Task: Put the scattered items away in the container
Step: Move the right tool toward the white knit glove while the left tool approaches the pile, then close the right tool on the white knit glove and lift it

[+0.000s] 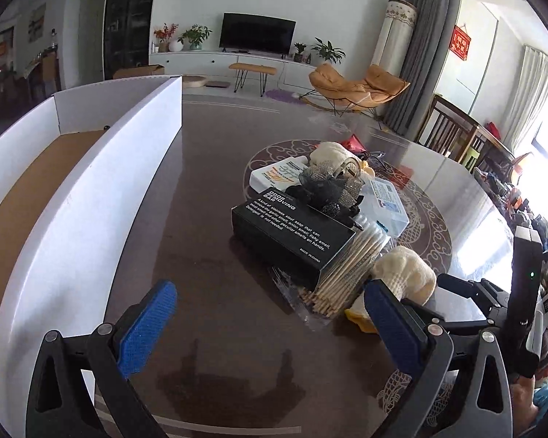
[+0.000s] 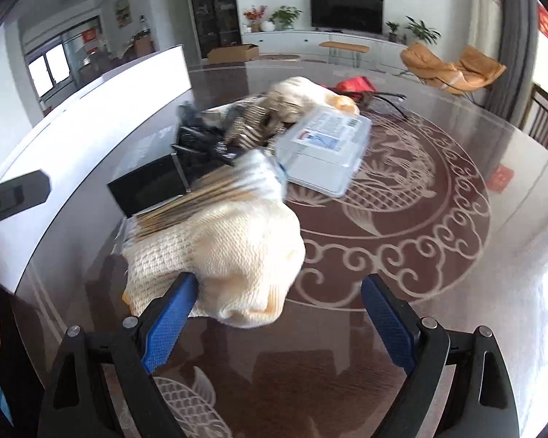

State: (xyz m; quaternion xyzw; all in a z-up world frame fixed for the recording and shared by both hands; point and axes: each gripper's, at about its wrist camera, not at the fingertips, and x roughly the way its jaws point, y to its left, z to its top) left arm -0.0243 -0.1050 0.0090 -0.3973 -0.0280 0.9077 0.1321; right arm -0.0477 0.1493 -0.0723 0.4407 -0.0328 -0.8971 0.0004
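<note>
Broadly, the round glass-topped counter [image 2: 456,168] fills both views, with the white cardboard container [image 1: 91,189] standing along its edge at about nine o'clock from the pile; its brown floor looks bare where visible. The scattered items sit heaped near the counter's middle, well apart from the container's inside. Largest in the heap is the black odor-removing bar box [image 1: 292,233], with a clear plastic case [image 2: 325,149] at its three o'clock and a black mesh hair accessory [image 1: 325,189] resting on top. A bundle of wooden cotton swabs [image 1: 350,270] leans against the box at five o'clock, and a cream knitted cloth [image 2: 223,262] lies touching that bundle, nearest the right gripper.

The right gripper [image 2: 279,319] has its jaws spread, with the left blue pad against the cloth's near edge and the other pad well clear of it; nothing is pinched. The left gripper [image 1: 270,319] hovers over bare counter at six o'clock from the pile, jaws spread and holding nothing.

Likely next is closing on the cloth. The risk, as I judge it, is that the soft knit snags the swab bundle and drags it, spilling swabs across the slick glass, or that a shallow pinch on one fold lets the cloth slip free before it clears the container's tall wall.
</note>
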